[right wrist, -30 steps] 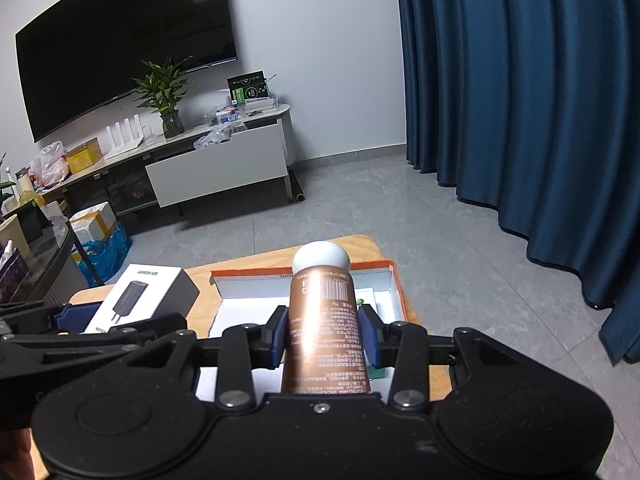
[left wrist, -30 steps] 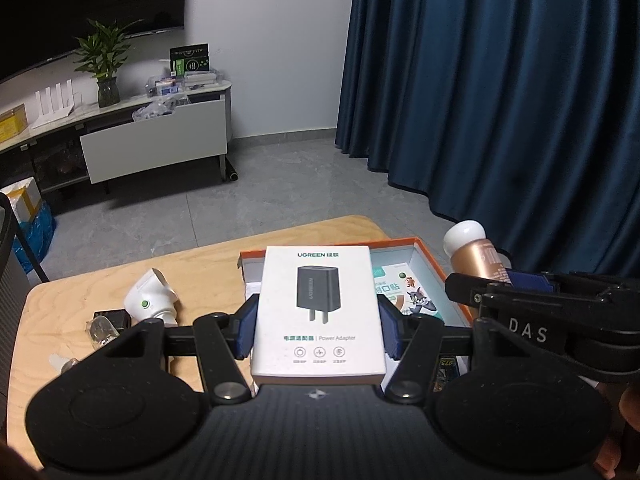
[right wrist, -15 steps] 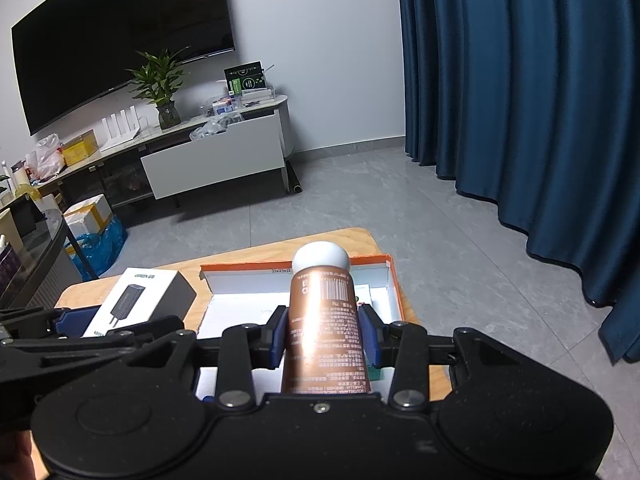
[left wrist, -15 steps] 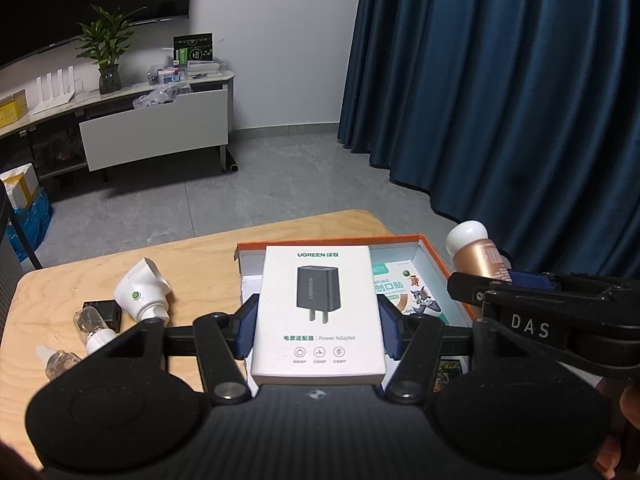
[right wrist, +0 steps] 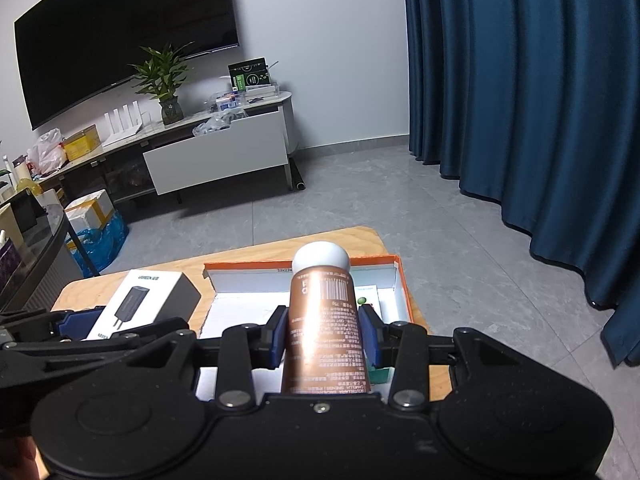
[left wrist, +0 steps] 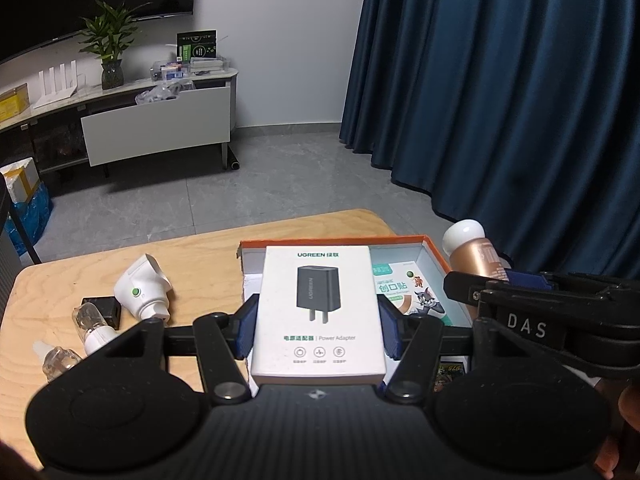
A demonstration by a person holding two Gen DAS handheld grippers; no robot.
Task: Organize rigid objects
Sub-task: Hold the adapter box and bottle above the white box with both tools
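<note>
The left gripper stays clamped on the white power adapter box, its blue pads pressed to both long sides, holding it over the left part of the orange-rimmed box on the table. Compared with a second ago, more of the table's left side shows: the white plug, the black cube and two small clear bottles now sit fully in view. The right gripper remains clamped on the copper bottle with its white cap, above the same box's right half, little changed.
</note>
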